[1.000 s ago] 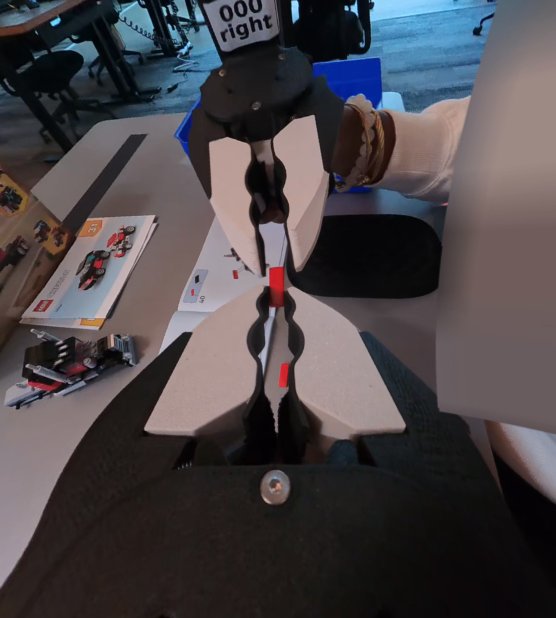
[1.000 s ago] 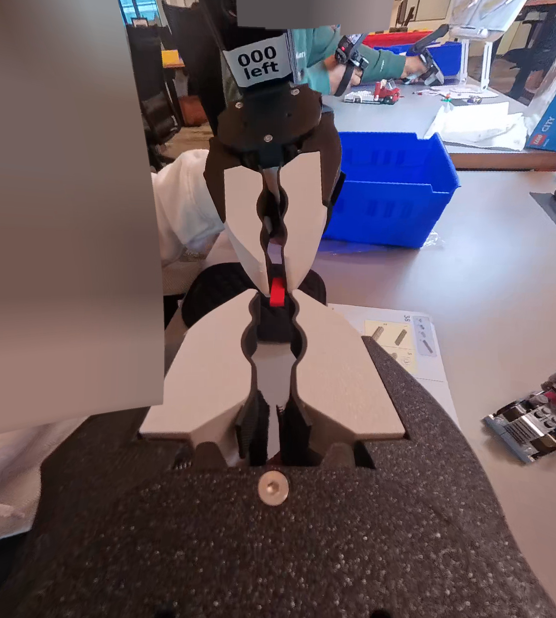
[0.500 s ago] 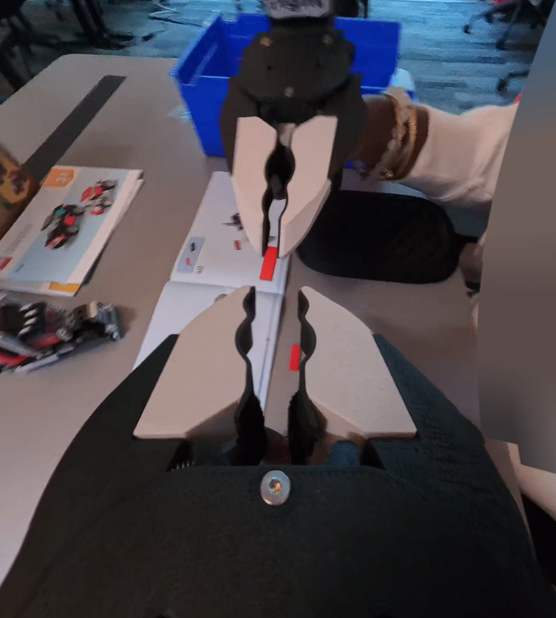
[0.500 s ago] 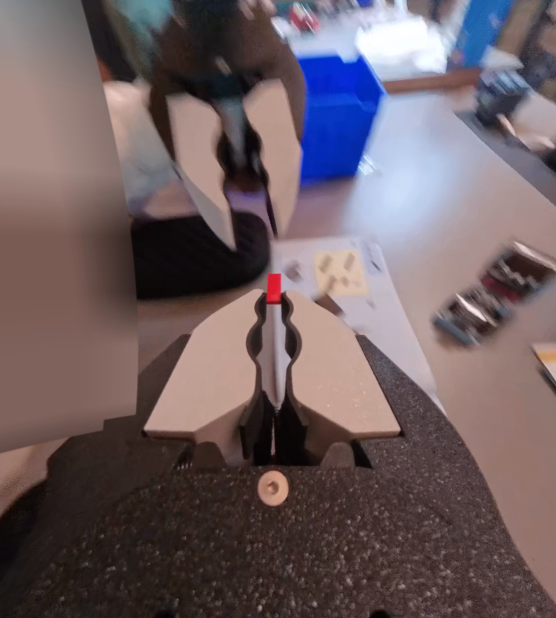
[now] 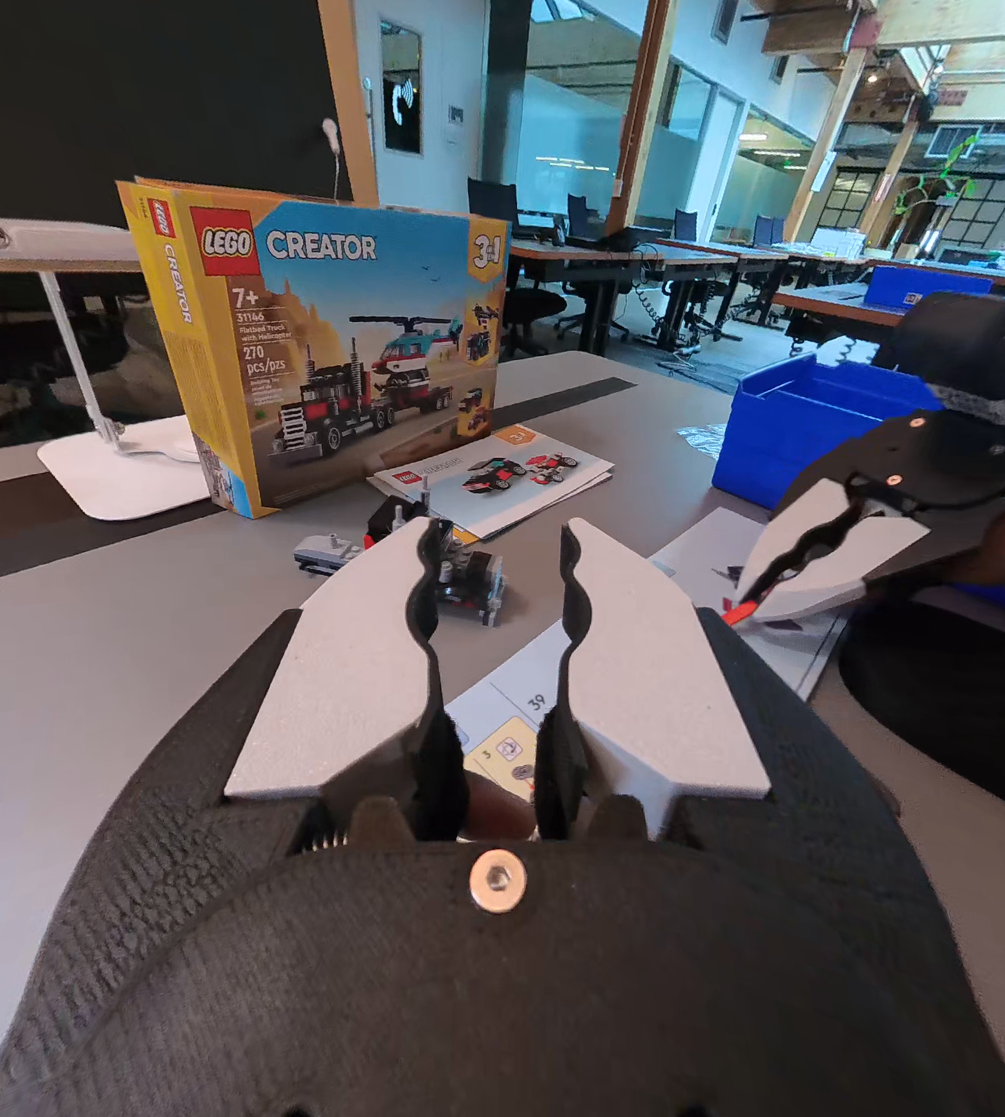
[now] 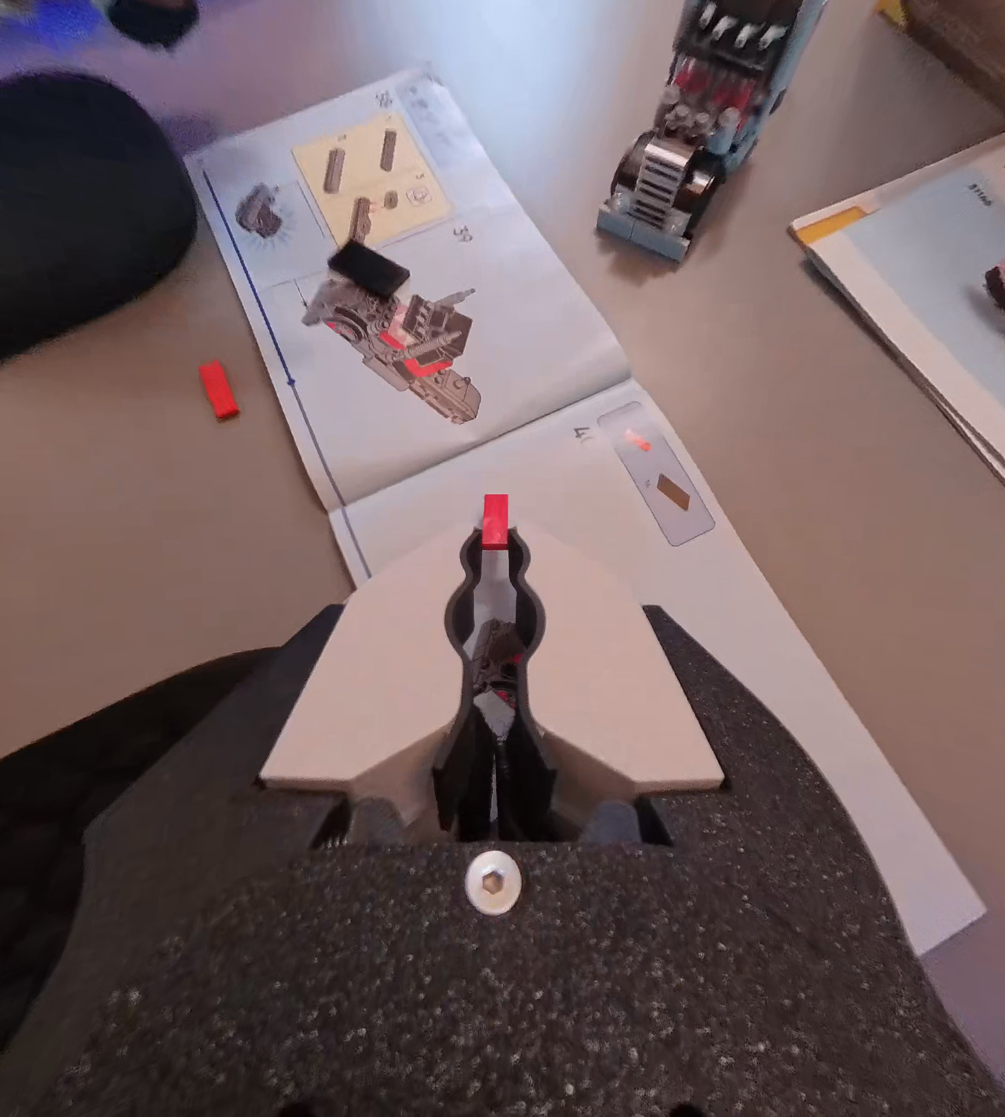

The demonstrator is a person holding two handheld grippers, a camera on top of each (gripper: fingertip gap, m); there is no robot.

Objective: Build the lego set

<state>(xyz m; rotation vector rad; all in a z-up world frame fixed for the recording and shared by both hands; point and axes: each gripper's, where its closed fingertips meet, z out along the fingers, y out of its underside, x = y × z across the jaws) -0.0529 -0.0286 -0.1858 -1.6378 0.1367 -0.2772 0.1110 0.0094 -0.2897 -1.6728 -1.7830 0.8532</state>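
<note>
Over open booklet [image 6: 554,338] | right gripper [image 6: 495,532] pinching flat red tile [image 6: 495,521] | left gripper [image 5: 494,535] jaws spread

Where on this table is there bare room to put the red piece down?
Bare table lies left of the open manual, below the loose red tile. Another strip runs between manual and closed booklet. It is crowded near the truck. The right gripper holds the red piece.

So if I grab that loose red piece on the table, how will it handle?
The red piece looks flat and thin, so it probably slides when nudged. Likely light and stiff. Lying flush on the table, it offers little edge to pinch.
</note>
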